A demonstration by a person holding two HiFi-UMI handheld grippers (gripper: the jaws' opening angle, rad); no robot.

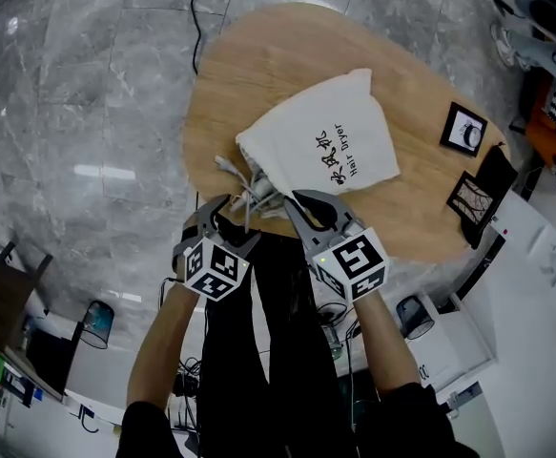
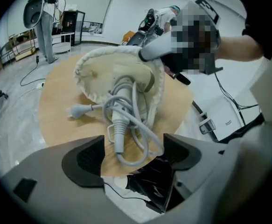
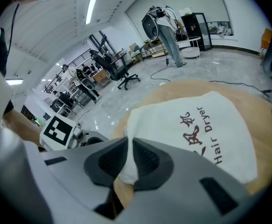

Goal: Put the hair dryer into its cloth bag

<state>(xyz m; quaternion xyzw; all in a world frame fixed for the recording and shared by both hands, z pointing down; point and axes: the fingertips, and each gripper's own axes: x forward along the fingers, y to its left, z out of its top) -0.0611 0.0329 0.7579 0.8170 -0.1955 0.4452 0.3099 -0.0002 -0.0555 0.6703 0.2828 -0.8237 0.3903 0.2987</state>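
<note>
Pinching the rim of the cloth bag (image 3: 196, 120) tight, the right gripper (image 3: 126, 160) props the mouth open, while the left gripper (image 2: 133, 155) hangs spread wide over the cord (image 2: 138, 127), gripping nothing. Hair dryer (image 2: 122, 90) sits mostly inside the bag, with cord and plug (image 2: 77, 110) spilling onto the table (image 2: 56, 92). The cord's loop lies right at the near edge, and there's bare wood out past the plug.

A lab-like open office: glossy grey marble floor (image 1: 68, 84), swivel chairs (image 3: 122, 76) upper middle, a glass-door cabinet (image 3: 198, 29) upper right.
</note>
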